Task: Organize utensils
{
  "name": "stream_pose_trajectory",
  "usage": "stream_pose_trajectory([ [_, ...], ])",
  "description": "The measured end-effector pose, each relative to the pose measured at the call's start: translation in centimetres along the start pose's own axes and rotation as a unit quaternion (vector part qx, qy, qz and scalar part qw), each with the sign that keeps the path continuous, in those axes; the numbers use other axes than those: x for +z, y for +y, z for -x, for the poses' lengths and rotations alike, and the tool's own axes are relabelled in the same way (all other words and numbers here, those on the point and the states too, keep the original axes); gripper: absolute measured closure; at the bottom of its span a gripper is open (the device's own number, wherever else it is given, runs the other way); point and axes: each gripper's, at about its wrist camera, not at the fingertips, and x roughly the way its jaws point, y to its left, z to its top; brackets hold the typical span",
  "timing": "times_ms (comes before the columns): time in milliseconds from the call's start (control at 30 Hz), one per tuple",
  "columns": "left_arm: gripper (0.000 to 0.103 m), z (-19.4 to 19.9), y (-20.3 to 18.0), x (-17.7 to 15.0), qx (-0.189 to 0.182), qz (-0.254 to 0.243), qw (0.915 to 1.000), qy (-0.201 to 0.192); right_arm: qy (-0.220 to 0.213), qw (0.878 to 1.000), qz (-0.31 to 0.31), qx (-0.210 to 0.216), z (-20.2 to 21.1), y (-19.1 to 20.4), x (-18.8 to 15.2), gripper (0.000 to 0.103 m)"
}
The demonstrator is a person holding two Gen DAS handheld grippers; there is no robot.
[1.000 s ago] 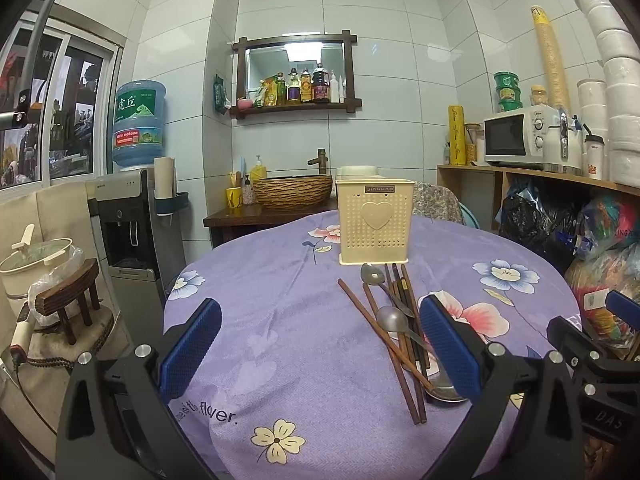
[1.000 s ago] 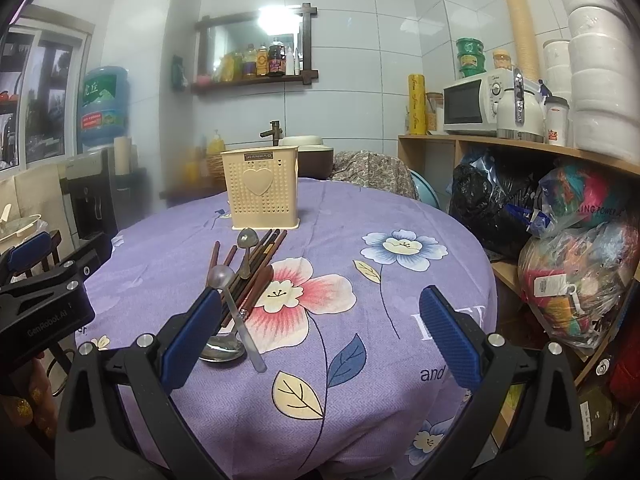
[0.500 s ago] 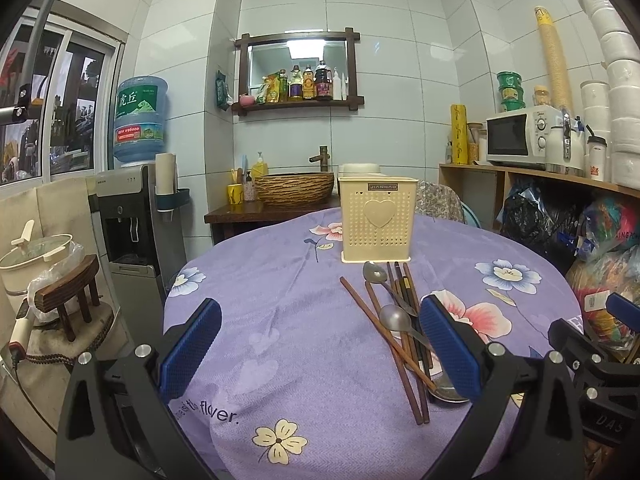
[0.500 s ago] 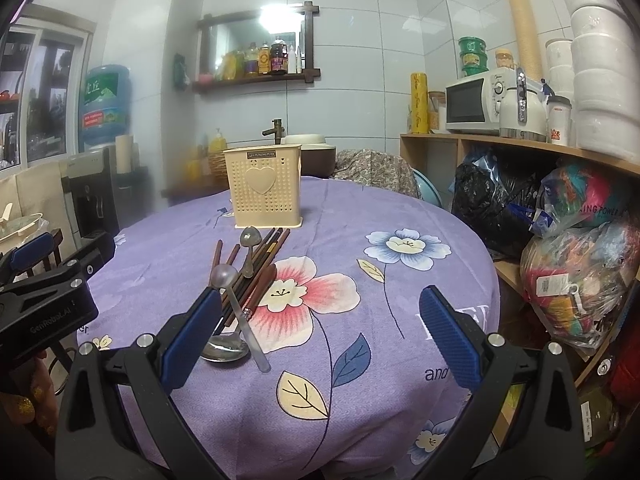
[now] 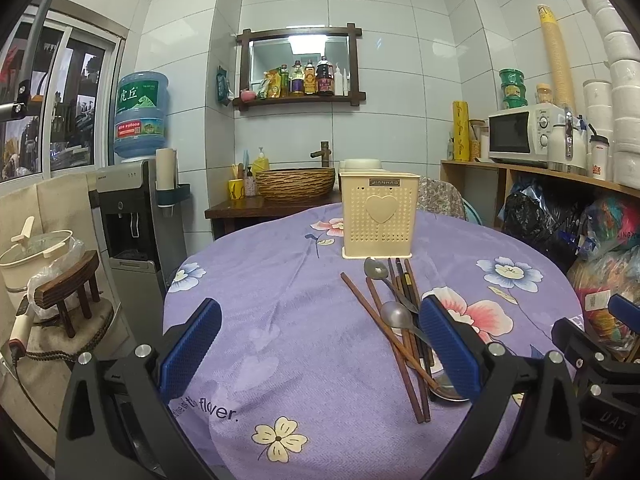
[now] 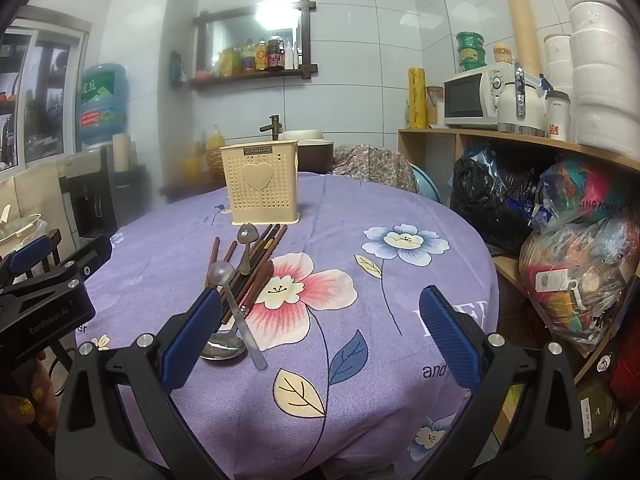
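A cream perforated utensil holder (image 5: 378, 220) with a heart on its front stands upright on the purple flowered tablecloth (image 5: 280, 300); it also shows in the right wrist view (image 6: 262, 184). In front of it lies a pile of brown chopsticks (image 5: 394, 336) and metal spoons (image 5: 396, 314), also in the right wrist view, chopsticks (image 6: 256, 268) and spoons (image 6: 222, 272). My left gripper (image 5: 320, 352) is open and empty, left of the pile. My right gripper (image 6: 320, 340) is open and empty, right of the pile.
A water dispenser (image 5: 132, 208) and a pot on a stool (image 5: 36, 252) stand left of the table. A shelf with a microwave (image 5: 520, 136) and bags (image 6: 572, 248) is at the right. A wicker basin (image 5: 296, 184) is behind the table.
Both grippers have crept slightly forward toward the table; the holder and utensils look a little nearer. Nothing has been taken hold of.
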Motion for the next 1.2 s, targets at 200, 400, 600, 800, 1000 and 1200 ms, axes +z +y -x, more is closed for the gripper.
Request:
stream_pose_trajectory([
  [200,0.005,-0.2,0.0,-0.1,0.003,-0.001,1.0,0.0,0.006,1.0,-0.002,-0.001,-0.1,-0.1,0.1,0.005],
  [400,0.005,-0.5,0.0,-0.2,0.006,0.0,1.0,0.005,0.01,1.0,0.001,-0.001,-0.3,0.0,0.2,0.005],
  [600,0.005,-0.6,0.0,-0.2,0.008,-0.001,0.9999,0.007,0.014,1.0,0.002,-0.001,-0.7,0.1,0.2,0.005],
  [800,0.005,-1.1,0.1,-0.2,0.011,0.0,0.9998,0.014,0.028,1.0,0.005,-0.001,-1.6,0.1,0.1,0.005],
  [1000,0.005,-3.2,1.2,-0.1,0.012,0.015,0.9984,0.053,0.056,0.998,0.006,0.004,-4.0,-0.1,0.8,0.005],
  [1200,0.005,-8.1,2.3,1.5,0.006,-0.011,0.9919,0.127,0.114,0.993,0.002,0.027,-8.3,-0.3,2.9,0.01],
])
